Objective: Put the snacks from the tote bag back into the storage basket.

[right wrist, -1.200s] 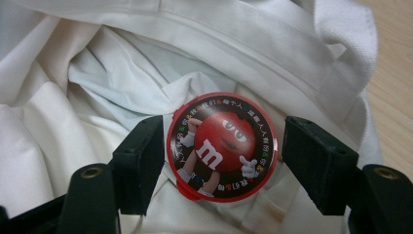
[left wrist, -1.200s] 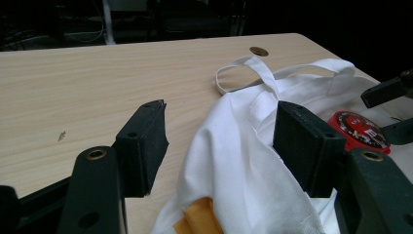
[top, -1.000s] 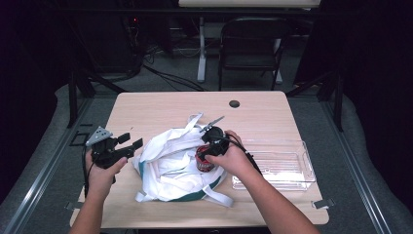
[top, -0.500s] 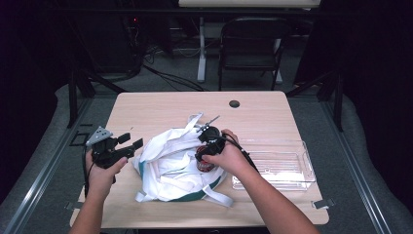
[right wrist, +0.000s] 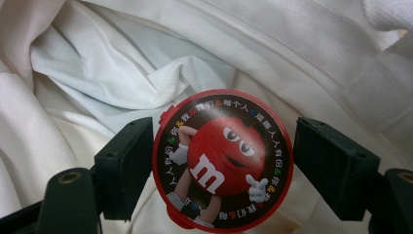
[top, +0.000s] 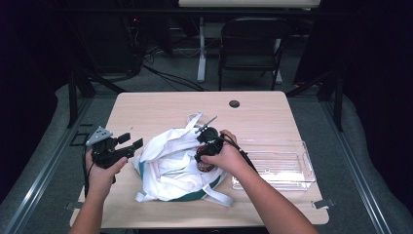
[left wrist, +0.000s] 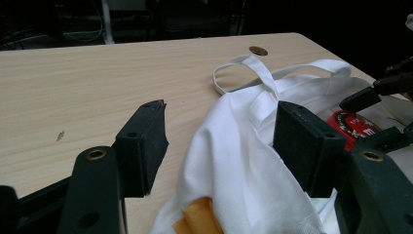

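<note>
- Right gripper (right wrist: 221, 161) has come down over the past second from above the bag's mouth toward the round red M&M's candy tin (right wrist: 222, 158); in the high view it now sits low over the white tote bag (top: 170, 163).
- Its jaws stand apart, one to each side of the tin. The left jaw looks to be at the rim or just beside it; the right jaw is clearly off it. Not clamped yet, as I read it.
- The tin lies lid-up on the bag's white folds, near the bag's right side, with the clear plastic bin (top: 292, 180) just beside the bag on the table (top: 160, 105).
- Left gripper (left wrist: 219, 146) has barely shifted. Its jaws are apart around a ridge of white cloth, the cloth resting against the right jaw; I judge it is placed to hold the bag but is not gripping.
- Something orange (left wrist: 195, 217) shows under the cloth near the left gripper; can't identify it.
- My reading: the approach is finished, and closing on the tin is the step in hand, likely to lift it out toward the bin.
- Risk: loose cloth could get pinched with the tin.
</note>
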Tool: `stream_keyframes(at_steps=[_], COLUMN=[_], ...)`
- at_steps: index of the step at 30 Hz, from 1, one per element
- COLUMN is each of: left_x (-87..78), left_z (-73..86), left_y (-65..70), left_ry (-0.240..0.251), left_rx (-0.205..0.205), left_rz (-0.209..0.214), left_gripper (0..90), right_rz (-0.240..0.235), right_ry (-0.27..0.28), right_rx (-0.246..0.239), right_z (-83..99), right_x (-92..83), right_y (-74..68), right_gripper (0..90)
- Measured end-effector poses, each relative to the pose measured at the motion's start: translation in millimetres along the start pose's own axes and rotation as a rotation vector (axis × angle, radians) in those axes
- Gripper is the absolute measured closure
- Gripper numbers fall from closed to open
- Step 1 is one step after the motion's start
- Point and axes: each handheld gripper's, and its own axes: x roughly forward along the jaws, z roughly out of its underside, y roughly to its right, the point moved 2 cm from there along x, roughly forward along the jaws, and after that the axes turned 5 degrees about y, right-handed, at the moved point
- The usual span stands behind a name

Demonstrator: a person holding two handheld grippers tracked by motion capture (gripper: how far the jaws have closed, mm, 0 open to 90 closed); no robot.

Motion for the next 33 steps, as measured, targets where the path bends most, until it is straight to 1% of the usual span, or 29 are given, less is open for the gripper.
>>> stream_keyframes(at_steps=[4, 8, 10, 11, 12, 14, 27, 32, 33], left_x=[-0.1, -0.3, -0.4, -0.7, -1.1, -1.3, -1.0, -1.0, -1.1], left_z=[0.1, -0.1, -0.3, -0.5, -0.7, -0.9, -0.7, -0.6, -0.6], left_y=[-0.2, -0.2, -0.4, -0.5, -0.6, -0.8, -0.8, -0.9, -1.0], left_ry=[0.000, 0.002, 0.005, 0.006, 0.007, 0.009, 0.006, 0.007, 0.008], left_rx=[0.000, -0.001, -0.001, 0.000, -0.001, 0.000, 0.000, -0.002, -0.002], left_rz=[-0.001, -0.002, -0.003, -0.003, -0.002, -0.004, -0.004, -0.004, -0.004], left_gripper=[36.9, 36.9, 36.9, 36.9, 36.9, 36.9, 36.8, 36.8, 36.8], right_rz=[0.004, 0.003, 0.004, 0.002, 0.001, -0.004, -0.003, 0.003, 0.005], right_ry=[-0.007, -0.003, -0.018, -0.036, -0.037, -0.034, -0.037, -0.025, -0.007], right_rx=[-0.001, 0.011, 0.010, 0.001, 0.000, 0.011, 0.016, 0.026, 0.038], right_z=[0.5, 1.2, 1.7, 1.6, 1.8, 2.5, 2.9, 3.0, 3.5], right_x=[3.1, 6.9, 8.6, 8.7, 9.8, 11.9, 12.3, 12.0, 13.0], right_y=[-0.6, -1.6, -1.6, -0.9, -0.9, -1.0, -1.0, -2.0, -2.8], right_gripper=[23.3, 23.2, 23.3, 23.4, 23.6, 24.6, 25.1, 25.1, 25.1])
